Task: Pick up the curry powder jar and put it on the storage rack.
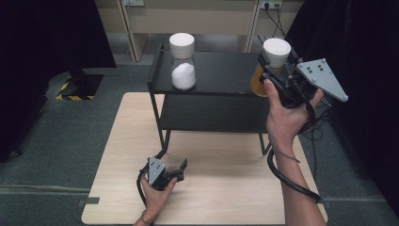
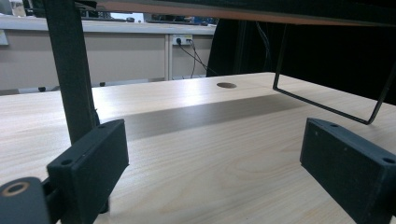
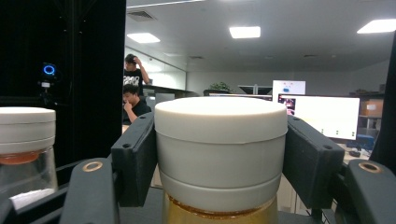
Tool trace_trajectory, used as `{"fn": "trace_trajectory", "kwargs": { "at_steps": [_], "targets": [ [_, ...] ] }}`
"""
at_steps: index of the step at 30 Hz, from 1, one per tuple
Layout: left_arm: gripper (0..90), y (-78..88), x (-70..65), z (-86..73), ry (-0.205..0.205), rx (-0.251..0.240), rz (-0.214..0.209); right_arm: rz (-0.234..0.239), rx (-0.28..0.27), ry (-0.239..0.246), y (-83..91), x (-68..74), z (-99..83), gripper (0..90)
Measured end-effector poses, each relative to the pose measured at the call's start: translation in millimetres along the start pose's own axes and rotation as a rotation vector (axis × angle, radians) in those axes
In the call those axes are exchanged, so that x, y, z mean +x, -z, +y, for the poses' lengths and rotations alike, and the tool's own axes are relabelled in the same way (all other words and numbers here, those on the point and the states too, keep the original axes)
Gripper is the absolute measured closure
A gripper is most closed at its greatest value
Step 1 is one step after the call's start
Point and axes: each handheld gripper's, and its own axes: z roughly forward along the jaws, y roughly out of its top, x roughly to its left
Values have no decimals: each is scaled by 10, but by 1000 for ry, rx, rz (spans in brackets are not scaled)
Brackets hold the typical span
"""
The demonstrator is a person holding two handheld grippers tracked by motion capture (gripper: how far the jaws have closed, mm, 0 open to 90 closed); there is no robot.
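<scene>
At the right end of the black shelf, the right gripper has its jaws clamped on the white lid of the amber-filled jar, gripping it from the person's side with the jar upright. The matching jar of white powder stands well apart at the shelf's left end (untouched). The left gripper rests low on the wooden table, jaws wide and empty, so any lift or shift looks to fall to the right hand.

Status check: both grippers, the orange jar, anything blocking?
Right gripper shut on orange jar's white lid. Left gripper open, low over table. White-powder jar stands apart on shelf; nothing in the way.
</scene>
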Motion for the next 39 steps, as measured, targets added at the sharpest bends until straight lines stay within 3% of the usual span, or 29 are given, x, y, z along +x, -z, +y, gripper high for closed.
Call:
{"fn": "trace_trajectory", "kwargs": {
  "at_steps": [17,39],
  "targets": [
    [69,1,0,3,0,1,0,-13,31,-1,-222,12,-93,338],
    [68,2,-1,2,-1,1,0,4,30,-40,-287,-94,-170,336]
  ]
}}
